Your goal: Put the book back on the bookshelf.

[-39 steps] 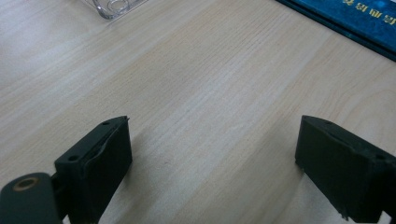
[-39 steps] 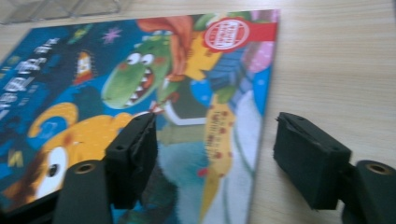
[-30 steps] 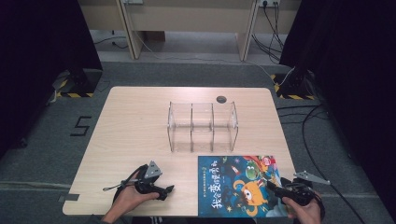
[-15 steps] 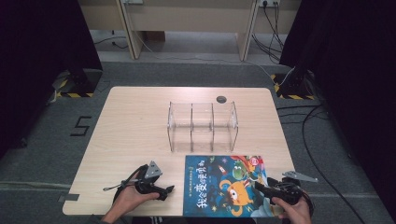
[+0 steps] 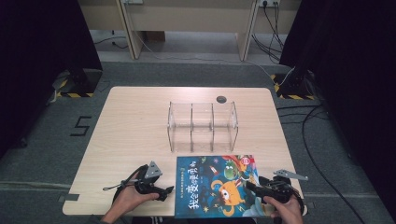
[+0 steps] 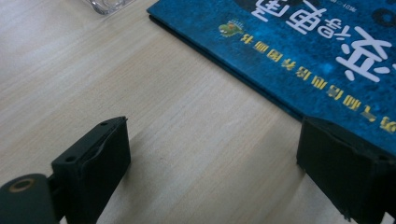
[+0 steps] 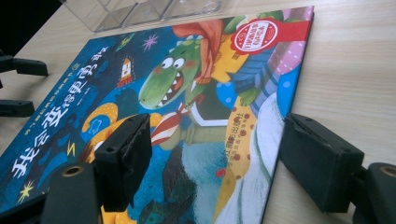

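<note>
Both grippers stood wide, gripping nothing: the left gripper (image 5: 161,192) beside, the right gripper (image 5: 254,187) over the colourful picture book (image 5: 215,185), lying flat lower centre, not yet in the clear plastic organiser (image 5: 202,127).

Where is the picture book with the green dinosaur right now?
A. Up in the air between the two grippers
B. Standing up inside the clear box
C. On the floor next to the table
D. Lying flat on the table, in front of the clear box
D: the picture book lies flat on the wooden table, just on the near side of the clear divided box, whose compartments are empty.
</note>
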